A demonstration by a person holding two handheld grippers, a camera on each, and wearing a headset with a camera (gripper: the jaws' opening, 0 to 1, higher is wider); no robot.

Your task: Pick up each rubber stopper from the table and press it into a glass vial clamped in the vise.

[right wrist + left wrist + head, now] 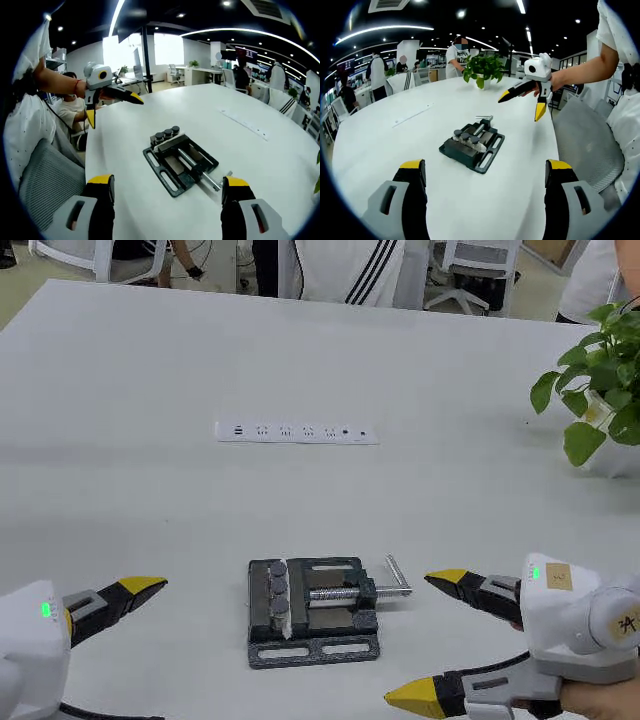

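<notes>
A small dark vise [315, 612] sits at the near middle of the white table [150, 470]. Three glass vials [278, 592] stand in a row clamped between its jaws, each capped by a dark rubber stopper [465, 135]; in the right gripper view the vials [167, 134] are at the vise's far end. My left gripper [485, 167] hovers open and empty to the left of the vise, one yellow fingertip [143, 587] pointing at it. My right gripper [410, 638] hangs open and empty to the right, near the crank handle [398, 576].
A white power strip [296, 432] lies flat beyond the vise. A potted green plant [600, 380] stands at the right edge. People and chairs [350, 270] line the far side of the table.
</notes>
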